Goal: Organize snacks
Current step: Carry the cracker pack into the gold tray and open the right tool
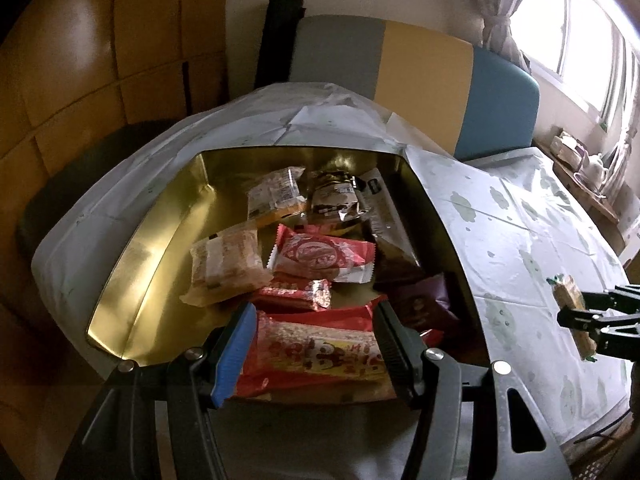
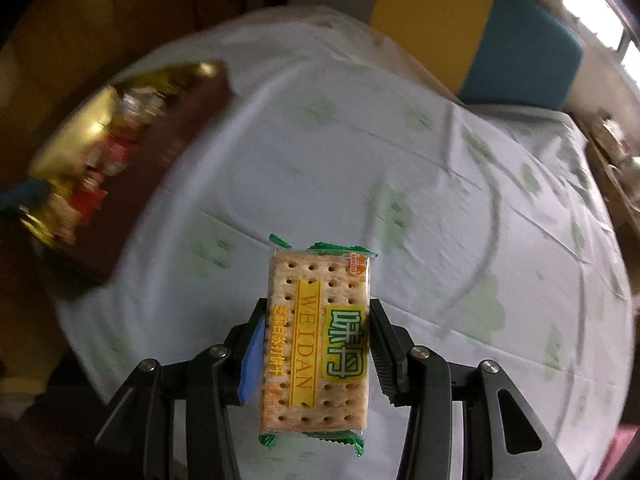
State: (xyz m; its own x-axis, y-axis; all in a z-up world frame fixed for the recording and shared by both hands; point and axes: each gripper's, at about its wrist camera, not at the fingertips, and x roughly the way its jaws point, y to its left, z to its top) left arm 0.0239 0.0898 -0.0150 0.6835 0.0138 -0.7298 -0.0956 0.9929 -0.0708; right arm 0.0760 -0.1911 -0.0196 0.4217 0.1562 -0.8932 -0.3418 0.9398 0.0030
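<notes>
An open tin (image 1: 160,240) with a gold inside stands on the table and holds several wrapped snacks, among them a red and white packet (image 1: 324,256) and a beige pastry packet (image 1: 224,268). My left gripper (image 1: 316,340) is over the tin's near edge, its pads pressed on the two sides of a wide red snack packet (image 1: 316,356). My right gripper (image 2: 318,312) is shut on a green-trimmed cracker packet (image 2: 316,332), held above the cloth to the right of the tin (image 2: 160,152). The left wrist view shows this right gripper (image 1: 580,314) and the cracker packet (image 1: 568,300) at far right.
The round table (image 2: 400,140) wears a white cloth with green patches. A chair (image 1: 424,76) with a grey, yellow and blue back stands behind it. A wooden cabinet (image 1: 100,60) is at the left. A teapot (image 1: 596,168) sits on a side shelf under the window.
</notes>
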